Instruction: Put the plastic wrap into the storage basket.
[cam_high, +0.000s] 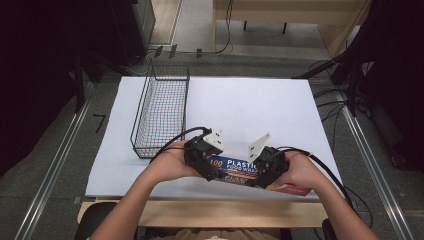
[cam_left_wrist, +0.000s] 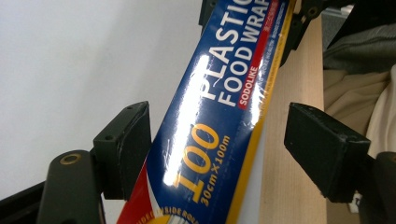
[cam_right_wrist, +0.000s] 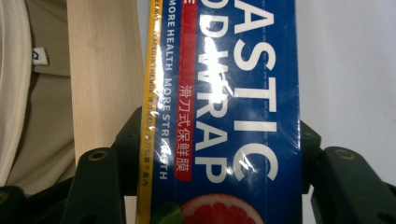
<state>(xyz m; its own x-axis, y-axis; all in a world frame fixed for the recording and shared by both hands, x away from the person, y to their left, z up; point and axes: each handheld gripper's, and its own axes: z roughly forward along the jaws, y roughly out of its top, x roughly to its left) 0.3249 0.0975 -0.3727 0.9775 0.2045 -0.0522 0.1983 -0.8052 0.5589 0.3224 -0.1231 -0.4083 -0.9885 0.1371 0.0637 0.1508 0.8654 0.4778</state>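
A: Big picture first: the desk (cam_high: 280, 105), covered in a white sheet, stretches across the high view with a pale wooden strip along its near edge.

B: And on its left side stands the black wire basket (cam_high: 162, 112), long and narrow, well apart from the action.

A: Now the star, the box of plastic food wrap (cam_high: 240, 167). It lies lengthwise along the near edge of the desk, between the two hands (blue face up, yellow stripe down one long side).

B: Right hand-held gripper (cam_high: 270, 167) is at the box's right end. In its own view the box (cam_right_wrist: 243, 116) spans the whole gap between the jaws, both pressed against its long sides. That's a firm clamp.

A: The left hand-held gripper (cam_high: 202, 157) at the other end tells a different story. In its own view the box (cam_left_wrist: 219, 126) runs diagonally through the gap.

B: The jaws stand wide there: one sits right at the box's edge, the other clearly off it, with bare wood showing between. No grip from the left.

A: So the box is pinched at the right end only.
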